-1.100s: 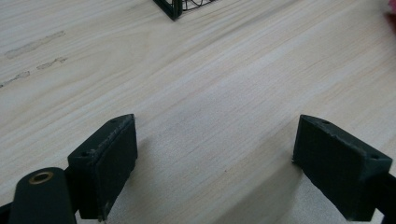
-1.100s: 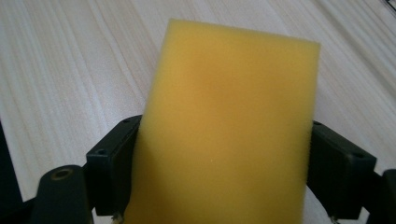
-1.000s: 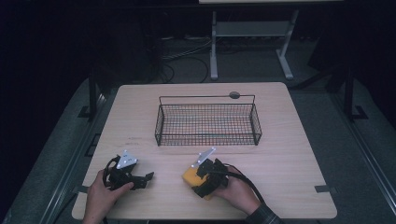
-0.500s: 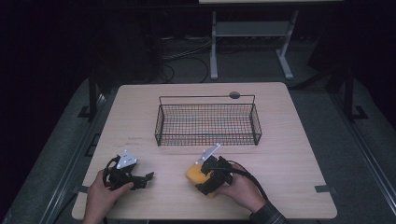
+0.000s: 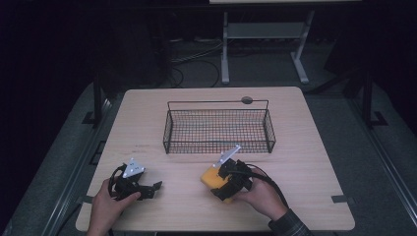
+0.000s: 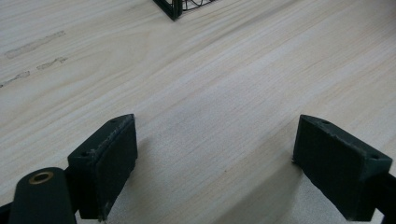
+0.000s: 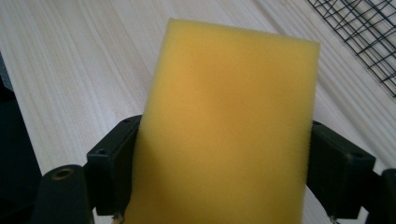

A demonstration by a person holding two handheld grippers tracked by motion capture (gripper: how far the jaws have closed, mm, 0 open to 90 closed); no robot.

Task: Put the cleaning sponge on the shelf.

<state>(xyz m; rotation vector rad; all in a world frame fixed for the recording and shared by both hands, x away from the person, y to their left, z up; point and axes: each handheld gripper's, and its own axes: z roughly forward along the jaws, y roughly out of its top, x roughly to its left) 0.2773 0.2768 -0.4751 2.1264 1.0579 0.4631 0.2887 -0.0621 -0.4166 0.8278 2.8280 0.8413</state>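
Observation:
A yellow sponge [image 7: 229, 126] sits between the two black jaws of my right gripper [image 7: 224, 163], which is shut on it, both jaws pressing on its sides. In the high view the sponge [image 5: 210, 175] is at the front middle of the table, just in front of the wire basket [image 5: 219, 143], with my right gripper [image 5: 220, 185] held by a hand. My left gripper [image 5: 155, 189] is at the front left, open. Between its jaws I see bare wood [image 6: 215, 172].
The black wire basket stands at the table's middle; its mesh [image 7: 364, 32] and one corner [image 6: 173, 7] show in the gripper views. A dark round disc [image 5: 247, 100] lies behind it near the far edge. The light wooden table [image 5: 305, 162] has dark floor around it.
My right gripper has carried the sponge a little forward toward the basket. The left gripper has stayed in place.

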